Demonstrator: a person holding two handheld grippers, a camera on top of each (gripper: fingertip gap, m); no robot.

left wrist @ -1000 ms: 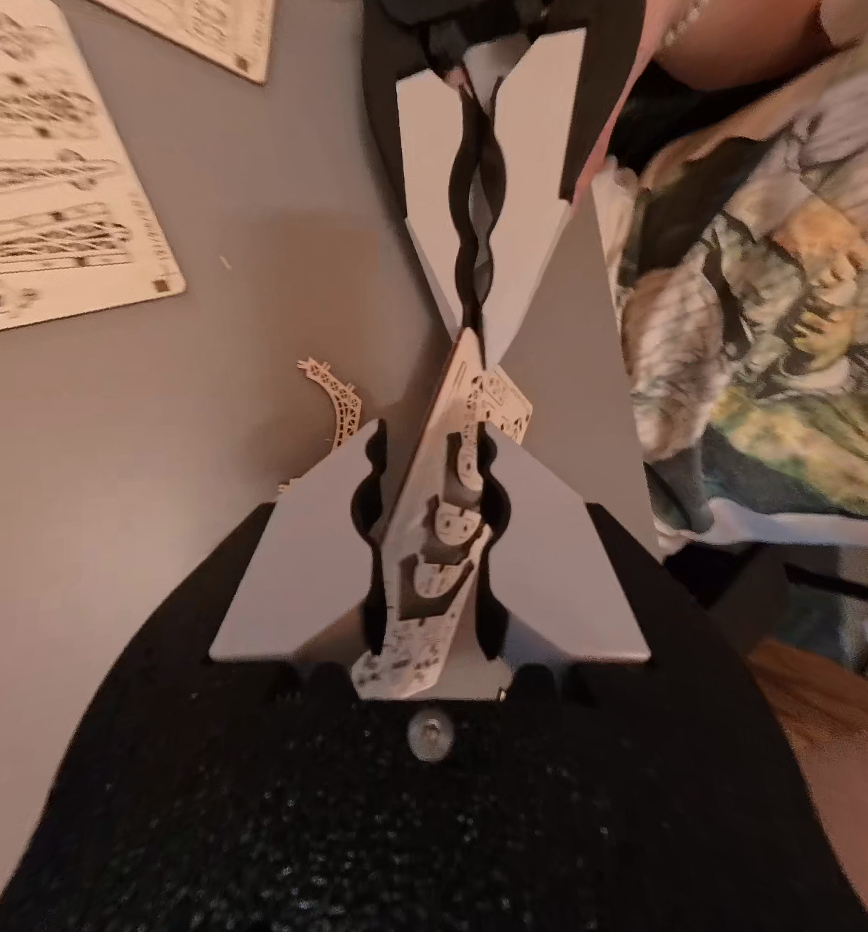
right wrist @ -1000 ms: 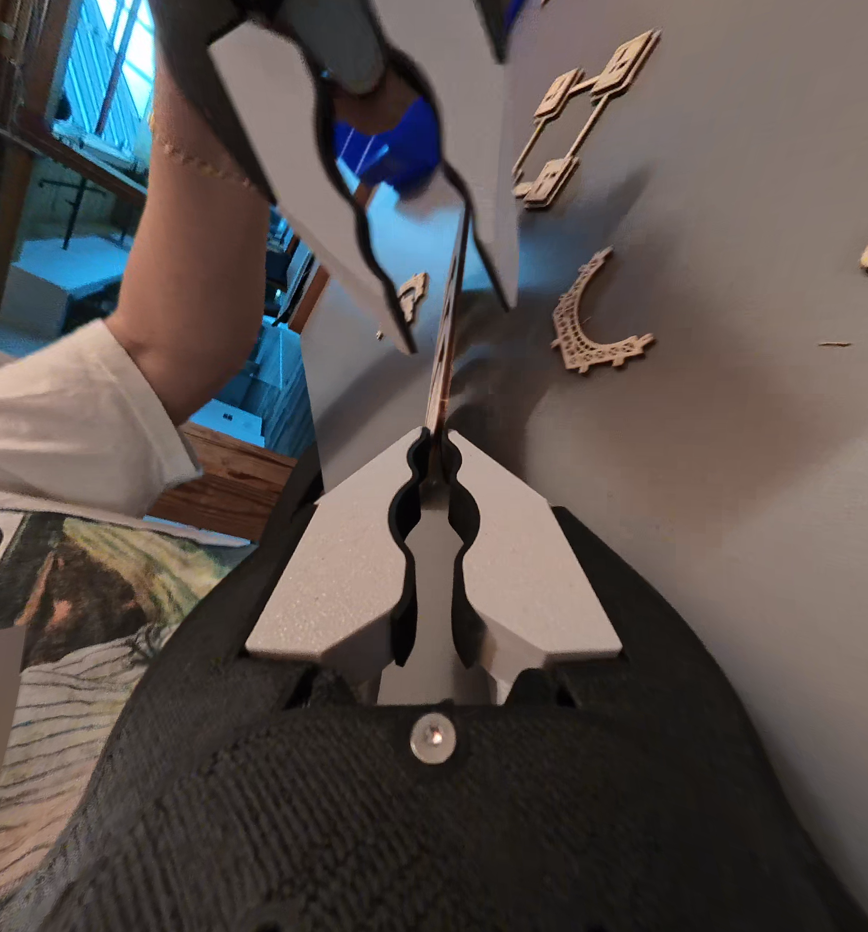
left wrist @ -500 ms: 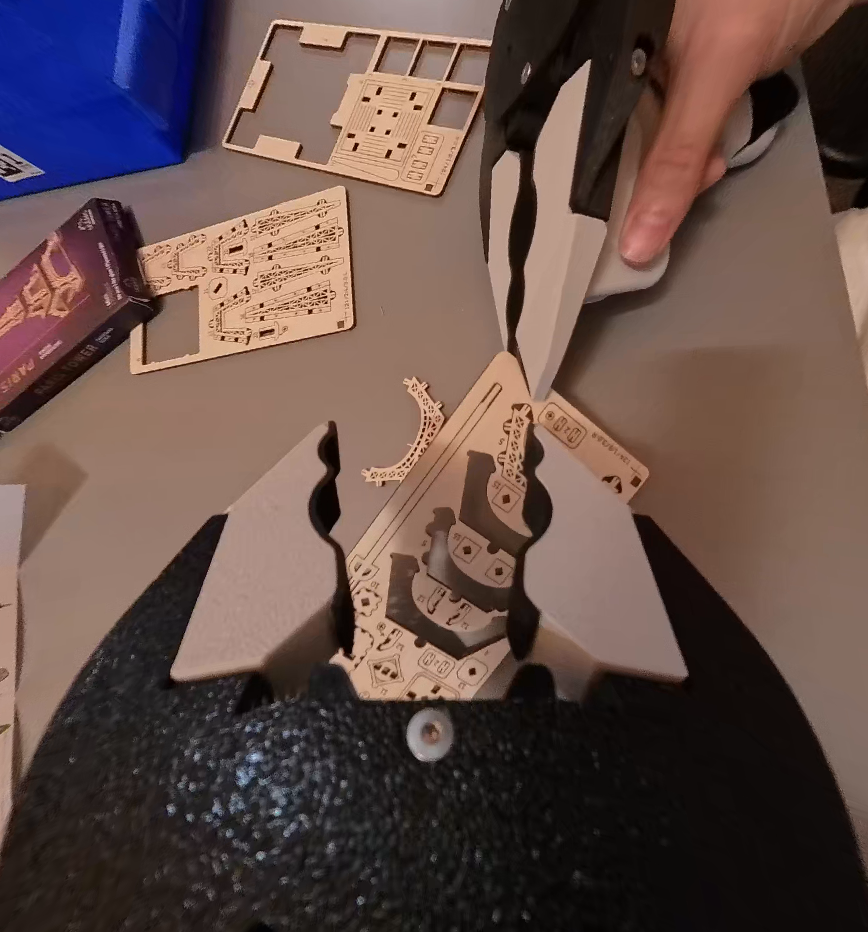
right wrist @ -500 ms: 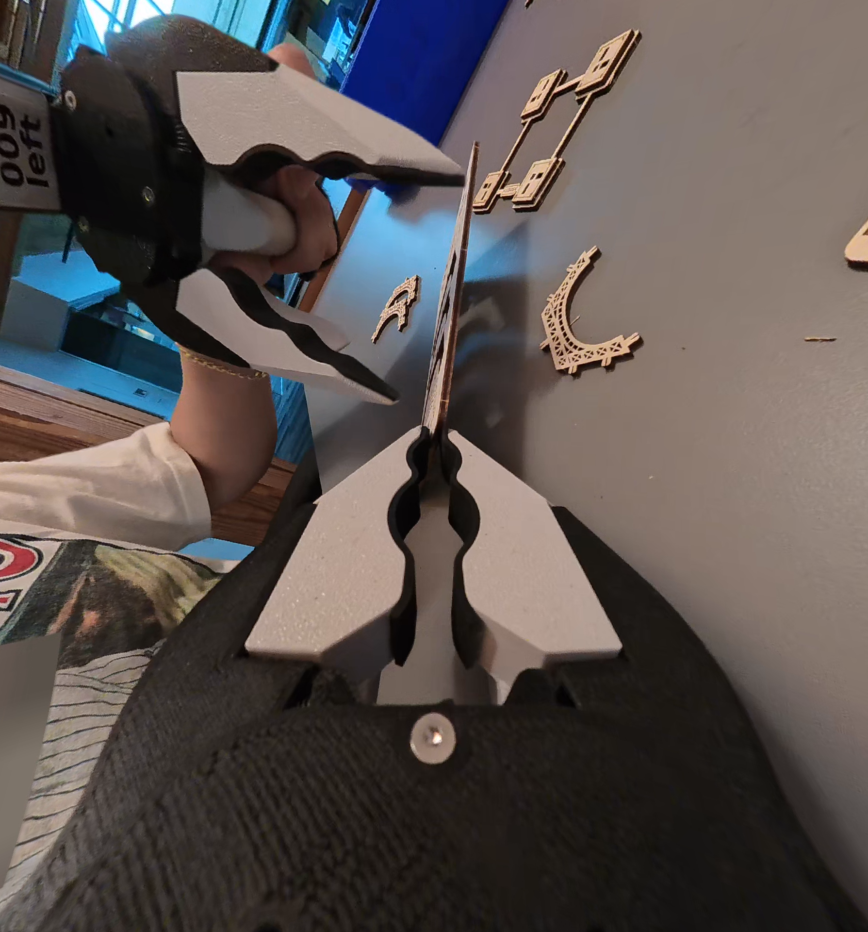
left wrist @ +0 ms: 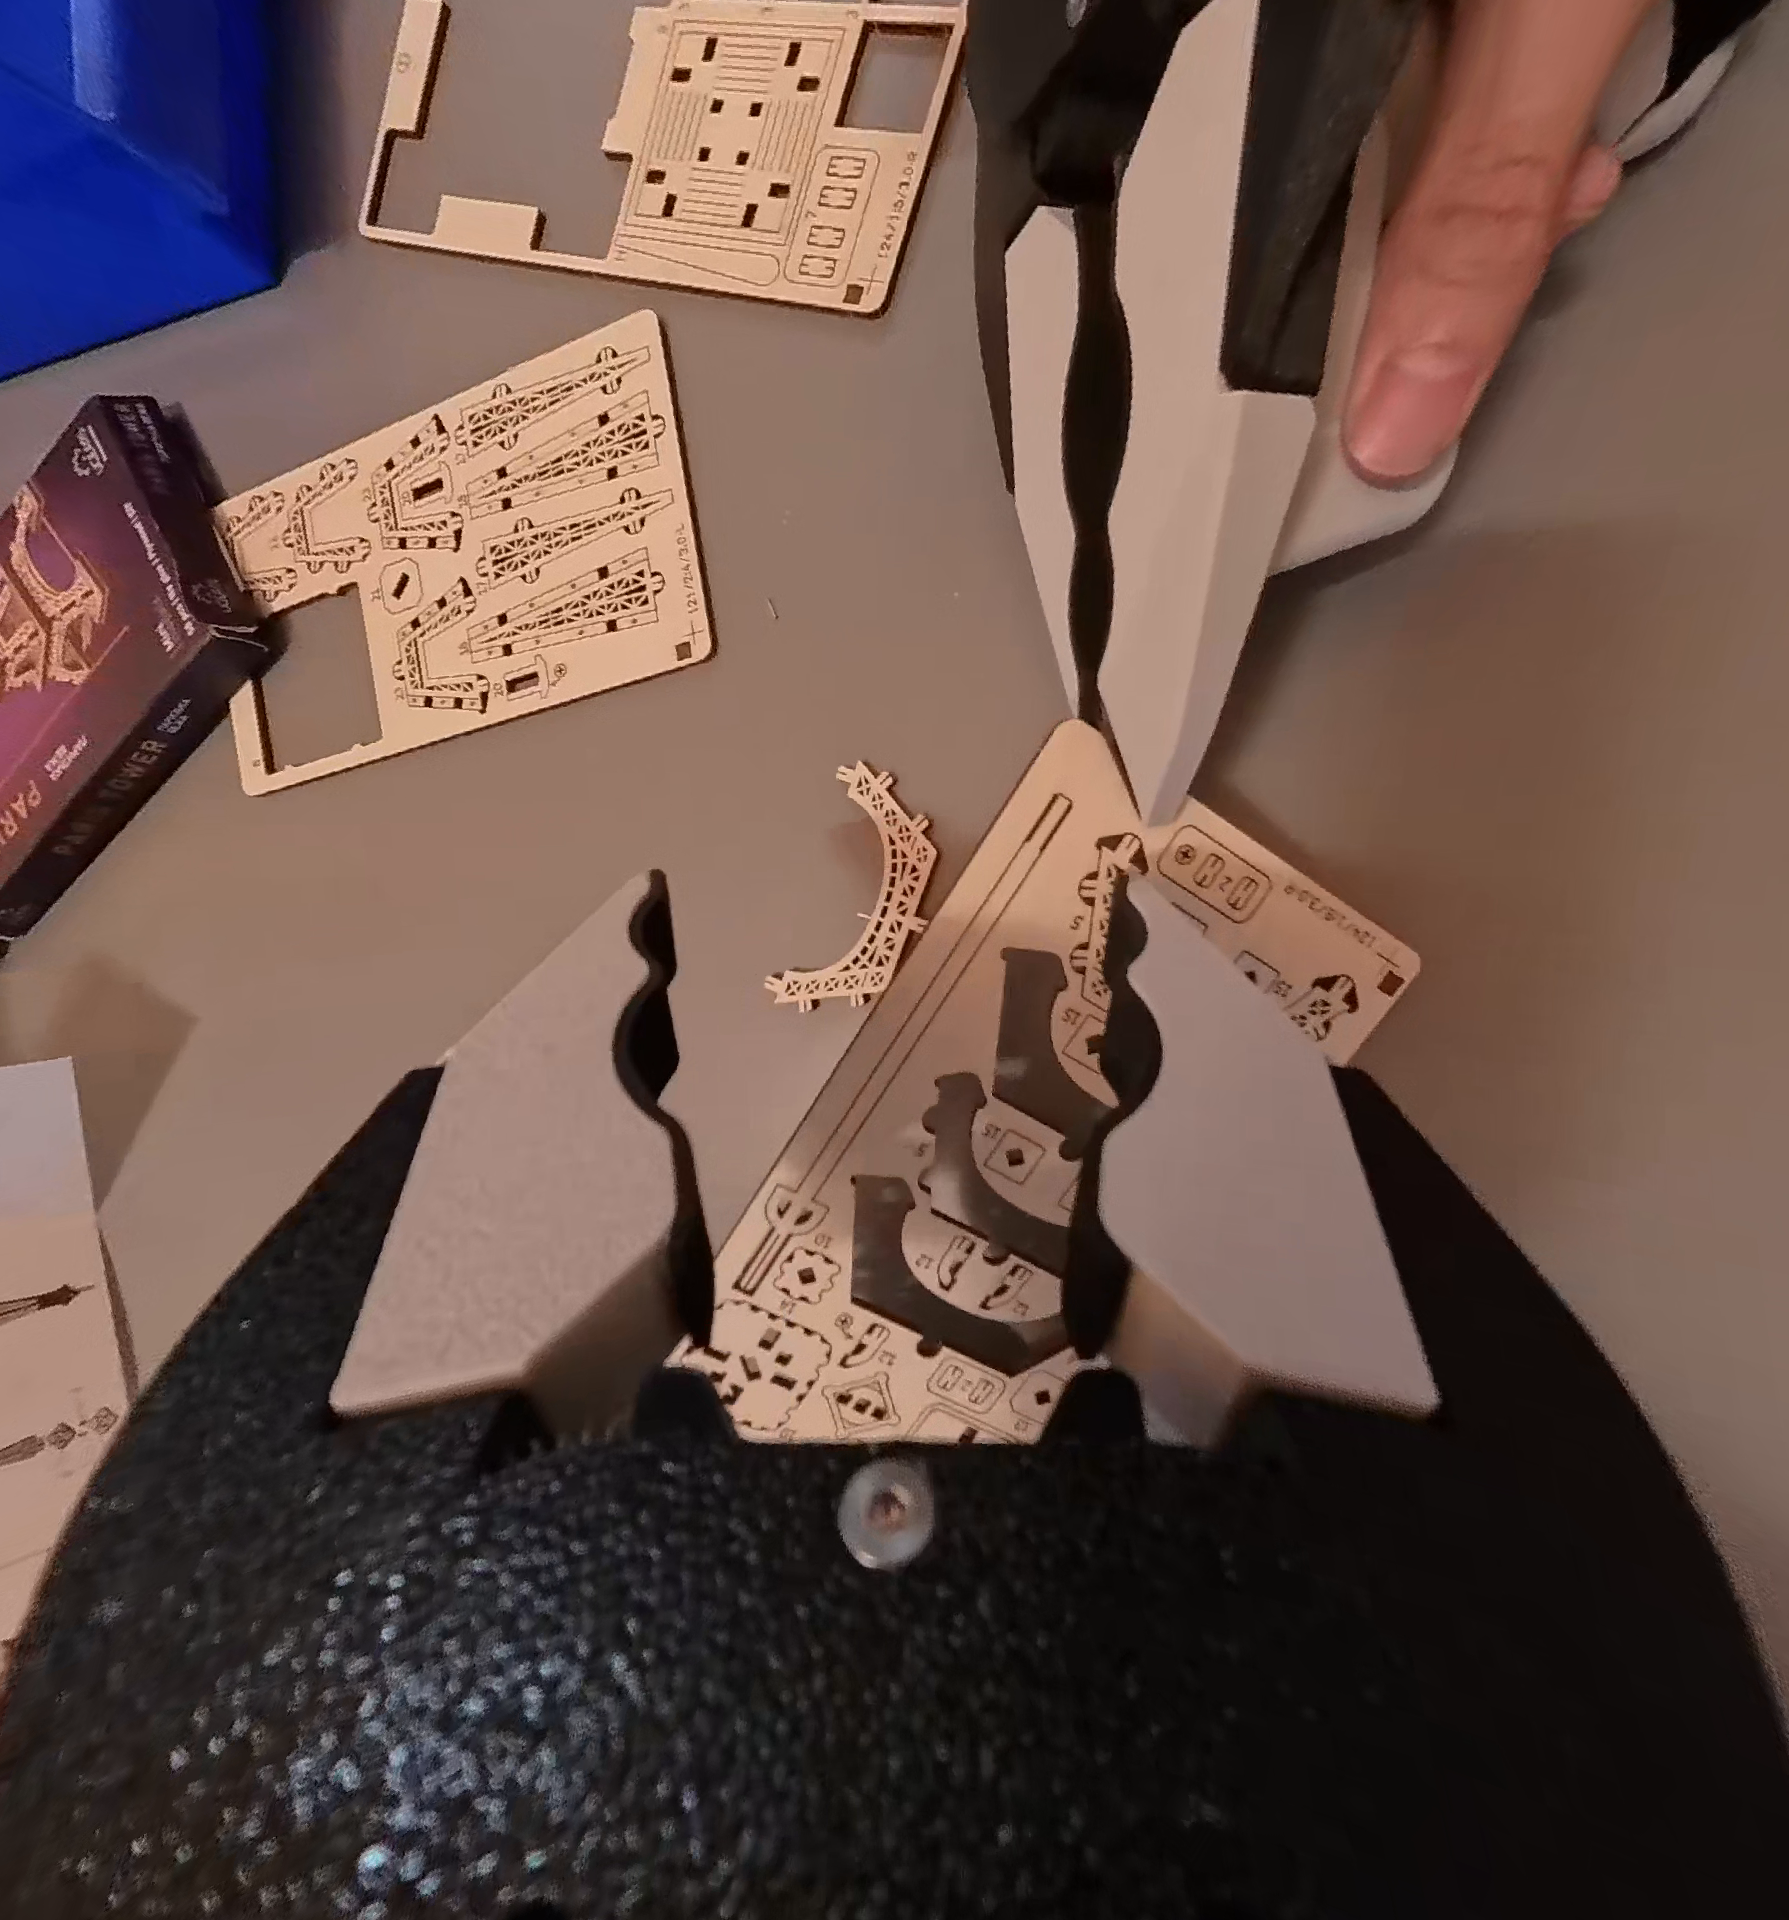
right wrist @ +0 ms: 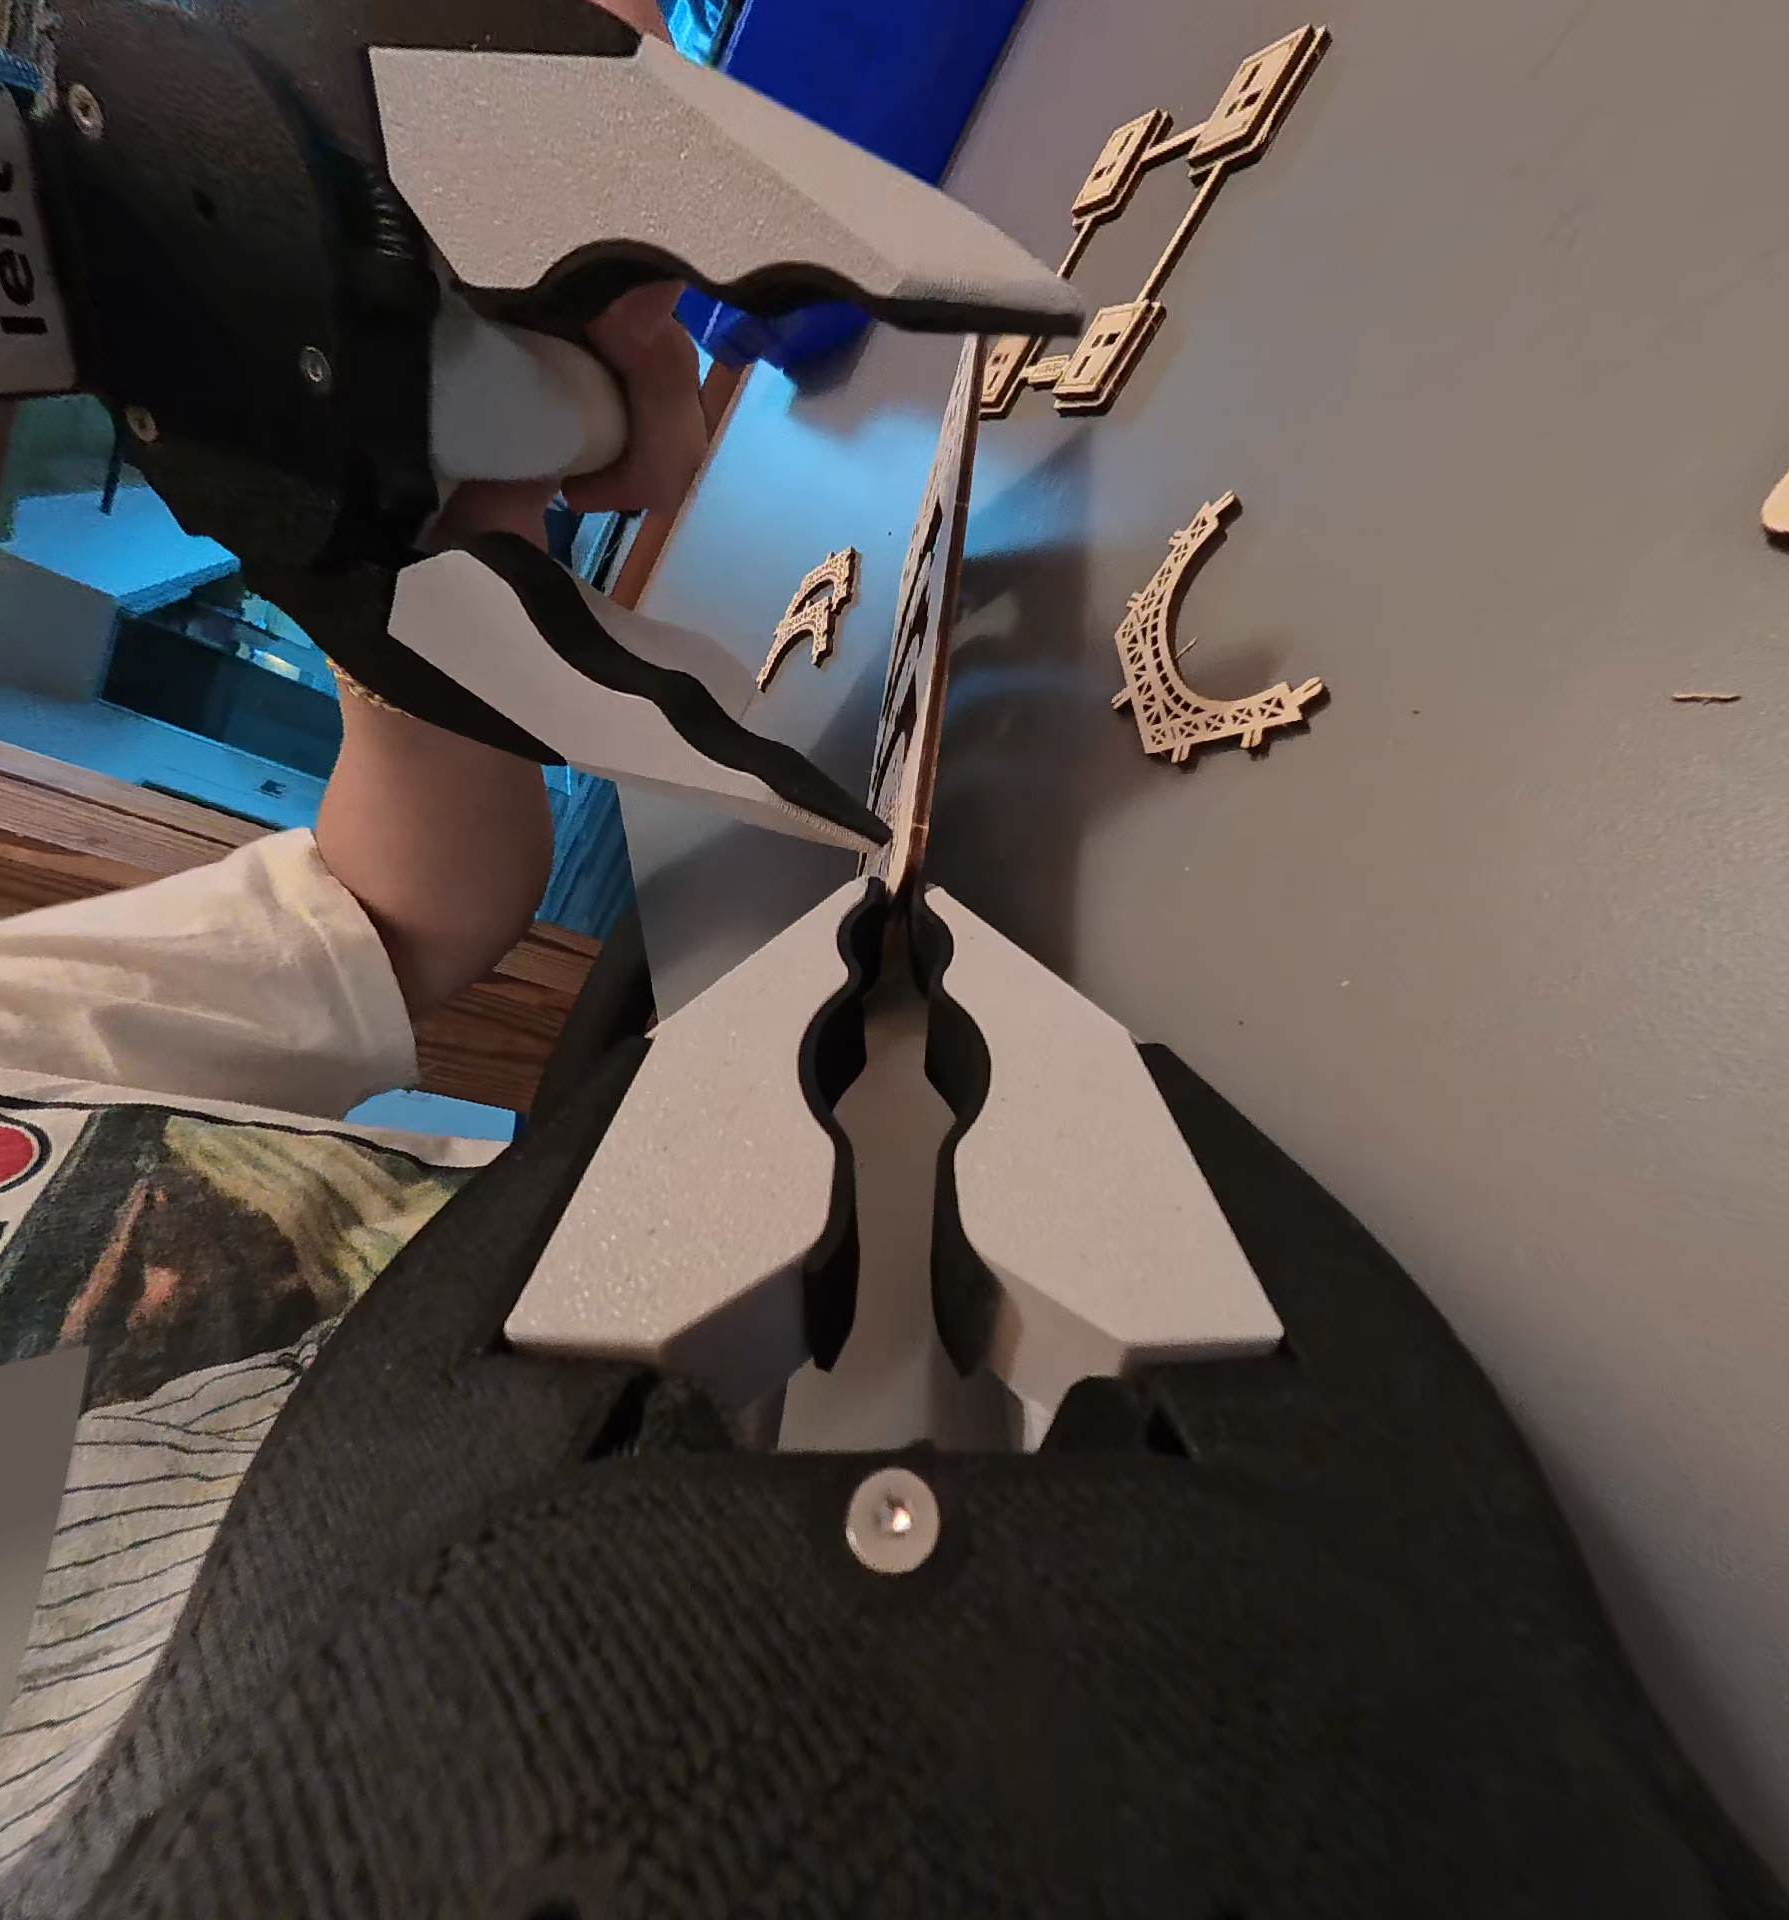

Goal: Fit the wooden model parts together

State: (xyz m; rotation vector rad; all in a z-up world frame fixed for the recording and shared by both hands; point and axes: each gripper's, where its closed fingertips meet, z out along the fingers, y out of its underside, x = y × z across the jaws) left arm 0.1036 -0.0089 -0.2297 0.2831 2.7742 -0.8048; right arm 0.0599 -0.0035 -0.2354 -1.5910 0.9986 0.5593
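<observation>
Left wrist view: the left hand-held gripper stands with its jaws wide apart over the grey worktop, gripping nothing. A wooden parts sheet with several cut-out openings passes between the spread jaws. The right hand-held gripper, held by a hand, reaches in from the top of the view and pinches the far corner of that sheet with its jaws closed. A loose curved lattice part lies on the worktop just beside the sheet. Two further wooden sheets, a dark product box, a blue container and a printed instruction page lie farther left. Right wrist view: the right hand-held gripper clamps the edge of the parts sheet, seen edge-on and raised off the worktop. The left hand-held gripper is spread wide, one finger at each end of the sheet's visible edge. A curved lattice part, a small arch part and a square frame part lie on the worktop.
</observation>
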